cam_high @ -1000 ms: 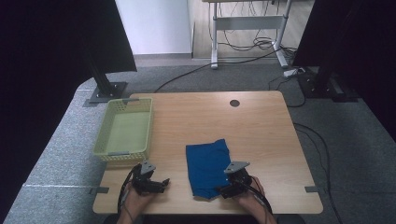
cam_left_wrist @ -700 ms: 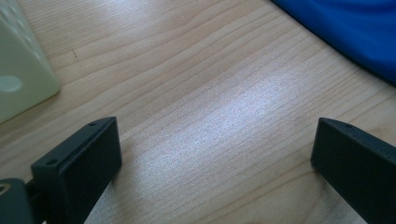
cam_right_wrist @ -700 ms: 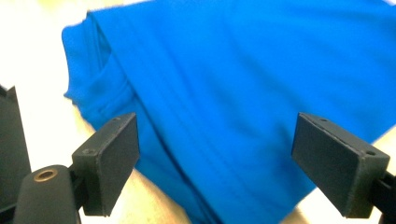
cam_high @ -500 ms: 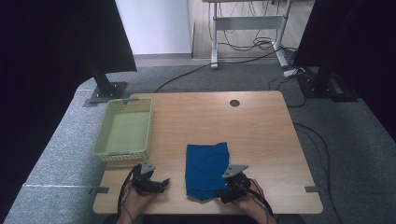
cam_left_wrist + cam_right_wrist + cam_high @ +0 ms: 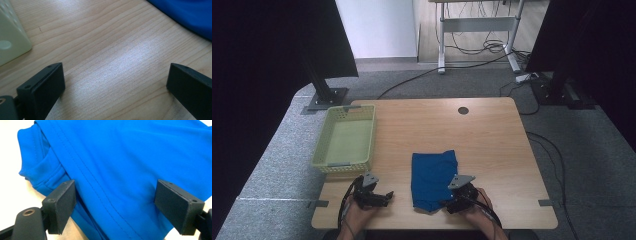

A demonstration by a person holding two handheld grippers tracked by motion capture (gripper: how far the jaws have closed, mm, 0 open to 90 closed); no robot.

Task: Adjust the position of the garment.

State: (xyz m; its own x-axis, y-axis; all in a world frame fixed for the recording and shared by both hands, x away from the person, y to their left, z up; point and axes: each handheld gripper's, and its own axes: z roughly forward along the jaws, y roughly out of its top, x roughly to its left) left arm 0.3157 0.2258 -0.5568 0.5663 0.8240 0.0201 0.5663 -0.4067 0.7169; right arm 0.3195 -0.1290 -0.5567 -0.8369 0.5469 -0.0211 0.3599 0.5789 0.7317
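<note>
A folded blue cloth [image 5: 434, 177] lies on the wooden table [image 5: 492, 140], near its front edge. My right gripper [image 5: 447, 204] rests at the cloth's near right corner. In the right gripper view its jaws [image 5: 115, 202] stand wide apart over the cloth [image 5: 130, 157], with fabric and a stitched hem between them; they have just been closing a little and the pads are not pressing on it. My left gripper [image 5: 388, 195] is open over bare wood, left of the cloth. The left gripper view has its jaws [image 5: 115, 85] wide apart, with the cloth's edge [image 5: 190, 15] at the upper right.
A pale green perforated basket [image 5: 343, 165] stands at the table's left edge, just beyond my left gripper; its corner [image 5: 10, 37] appears at the left of the left gripper view. A round cable hole [image 5: 463, 110] sits near the far edge. Monitor stands and cables lie beyond the table.
My right gripper has edged slightly left onto the cloth's near corner. The left gripper and the cloth have stayed put.
</note>
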